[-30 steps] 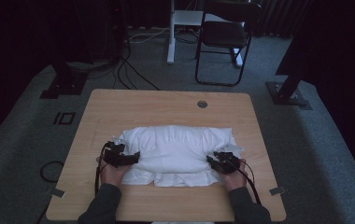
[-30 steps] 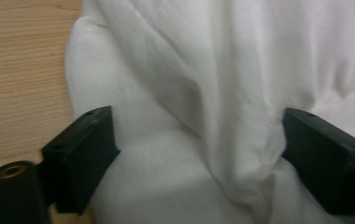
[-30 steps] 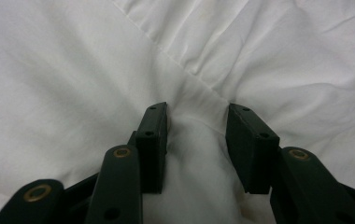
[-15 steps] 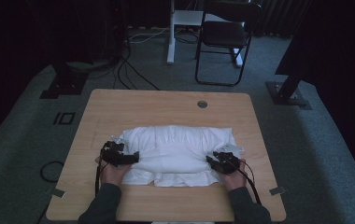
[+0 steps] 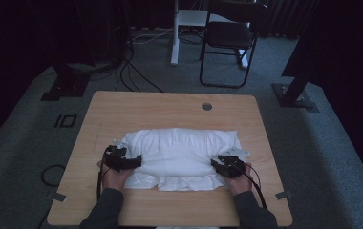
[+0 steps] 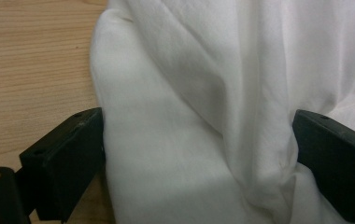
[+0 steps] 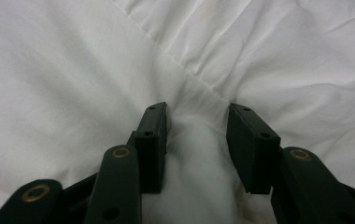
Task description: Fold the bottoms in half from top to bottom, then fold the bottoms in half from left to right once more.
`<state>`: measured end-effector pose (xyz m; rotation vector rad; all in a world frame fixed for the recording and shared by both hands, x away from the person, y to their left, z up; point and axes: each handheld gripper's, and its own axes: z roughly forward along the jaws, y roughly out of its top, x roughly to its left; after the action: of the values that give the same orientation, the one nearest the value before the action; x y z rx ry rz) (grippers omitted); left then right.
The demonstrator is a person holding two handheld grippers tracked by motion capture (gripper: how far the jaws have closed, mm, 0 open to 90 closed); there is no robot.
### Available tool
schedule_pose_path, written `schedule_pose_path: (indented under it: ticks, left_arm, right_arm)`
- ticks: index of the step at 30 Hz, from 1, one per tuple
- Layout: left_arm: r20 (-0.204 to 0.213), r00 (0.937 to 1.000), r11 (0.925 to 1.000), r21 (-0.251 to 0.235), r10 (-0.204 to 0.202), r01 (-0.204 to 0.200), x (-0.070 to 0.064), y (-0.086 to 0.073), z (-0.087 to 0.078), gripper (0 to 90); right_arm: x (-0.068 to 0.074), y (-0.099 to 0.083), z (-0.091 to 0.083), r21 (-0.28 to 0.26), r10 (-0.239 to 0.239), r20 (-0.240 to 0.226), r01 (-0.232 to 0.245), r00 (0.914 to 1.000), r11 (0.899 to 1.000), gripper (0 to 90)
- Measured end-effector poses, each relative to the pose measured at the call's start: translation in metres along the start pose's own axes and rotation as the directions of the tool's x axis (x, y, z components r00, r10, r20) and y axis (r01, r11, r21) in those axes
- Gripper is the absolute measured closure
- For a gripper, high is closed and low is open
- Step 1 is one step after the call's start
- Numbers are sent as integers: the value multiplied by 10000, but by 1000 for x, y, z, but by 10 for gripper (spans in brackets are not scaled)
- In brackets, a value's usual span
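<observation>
Both forearms come in from the near edge of the table [image 5: 122,109], sleeves dark, each hand wrapped around a tool and angled inward toward the pillow [image 5: 182,150]. The left tool [image 5: 131,161] sits at the pillow's left end, its jaws pointing right and slightly away from the person; the left hand [image 5: 115,175] lies low behind it, close to the tabletop. The right tool [image 5: 218,165] sits at the pillow's right end, jaws pointing left, with the right hand [image 5: 239,179] behind it and a cable trailing back along the wrist. In the left gripper view the jaws stand wide apart with a thick fold of the white cover [image 6: 199,116] bulging between them and touching both pads; bare wood shows to the left of the cloth. In the right gripper view the jaws are partly closed, a narrower ridge of cloth [image 7: 196,140] pinched up between them, pressing on the left pad; whether it touches the right pad cannot be told. The pillow lies in the near half of the table, its long axis running left to right, with loose cover cloth bunched along its near edge between the two hands.
</observation>
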<state>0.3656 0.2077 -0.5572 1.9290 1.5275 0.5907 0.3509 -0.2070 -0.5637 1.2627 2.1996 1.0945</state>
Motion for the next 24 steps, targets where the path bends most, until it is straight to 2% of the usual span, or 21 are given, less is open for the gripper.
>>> schedule_pose_path:
  ticks: [2,6,10,12,13,14,15,19,20,22,24]
  left_arm:
    - [145,9999,10000,5,11,-11,0,0,-2,55]
    - [570,9982,9998,-3,177,-177,-2,1,-7,253]
    - [1237,9923,9999,-73,86,-78,-1,1,-9,560]
    - [1498,9887,10000,-60,-50,59,-1,1,-8,678]
    - [1498,9887,10000,-60,-50,59,-1,1,-8,729]
    - [1733,9848,9997,-158,-150,180,-1,1,-9,729]
    - [1757,9843,9996,-194,-160,198,0,2,-10,805]
    - [1855,9823,9987,-403,-243,323,1,3,-14,834]
    - [1967,9799,9970,-629,-326,458,3,6,-20,834]
    - [2122,9769,9939,-998,-245,466,4,8,-26,837]
    - [2220,9748,9918,-1186,-208,482,5,12,-32,838]
  right_arm:
    - [0,0,0,-6,0,-3,0,10000,10000,578]
    - [0,0,0,-21,45,-47,-45,10000,10000,576]
    - [0,0,1,-58,0,-150,-1,9999,10000,572]
    - [1,0,1,-70,20,-182,-21,9998,10000,572]
    - [1,0,1,-70,20,-182,-21,9998,10000,572]
    - [1,0,1,-66,18,-180,-19,9998,10000,571]
    - [1,0,1,-60,19,-200,-21,9998,10000,571]
    - [1,0,1,-56,8,-198,-9,9998,10000,571]
    - [1,0,1,-57,1,-198,-2,9998,10000,570]
    - [1,1,1,-24,-7,-173,7,9999,10000,562]
    - [1,2,1,23,-9,-124,9,9999,10000,548]
